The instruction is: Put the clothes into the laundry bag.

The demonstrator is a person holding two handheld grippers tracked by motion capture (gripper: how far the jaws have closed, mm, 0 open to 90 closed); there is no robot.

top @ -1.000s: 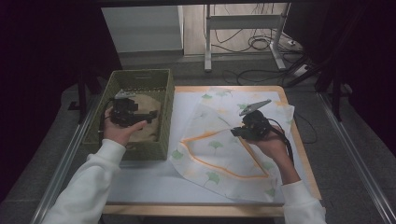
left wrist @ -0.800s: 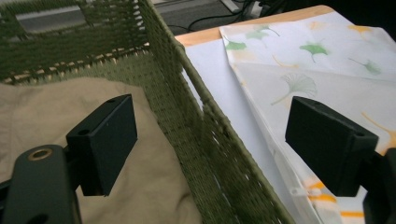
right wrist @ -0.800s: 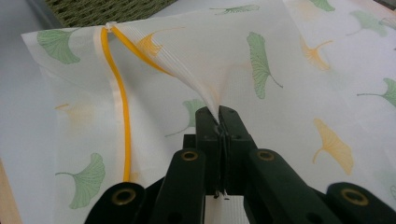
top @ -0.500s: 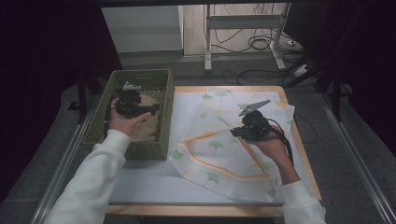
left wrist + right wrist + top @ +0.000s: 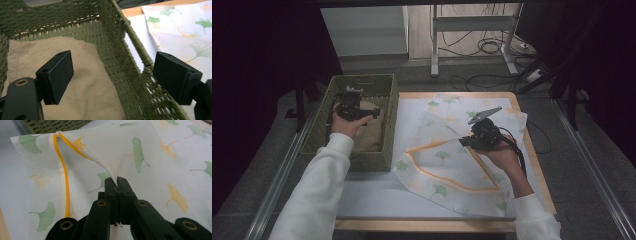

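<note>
Two claws are at work on the counter (image 5: 367, 197). The right claw (image 5: 117, 182) is pressed together, pinching a fold of the single white cloth (image 5: 452, 165) printed with ginkgo leaves, which lies spread over the counter's right half beside the one green woven basket (image 5: 389, 100). The left claw (image 5: 112, 82) stands spread, one jaw inside the basket above a folded beige cloth (image 5: 82, 82), the other outside the wall, gripping nothing. The beige cloth is cut off by the jaws and the frame, so it is probably one piece. The basket's far corner is dim.
</note>
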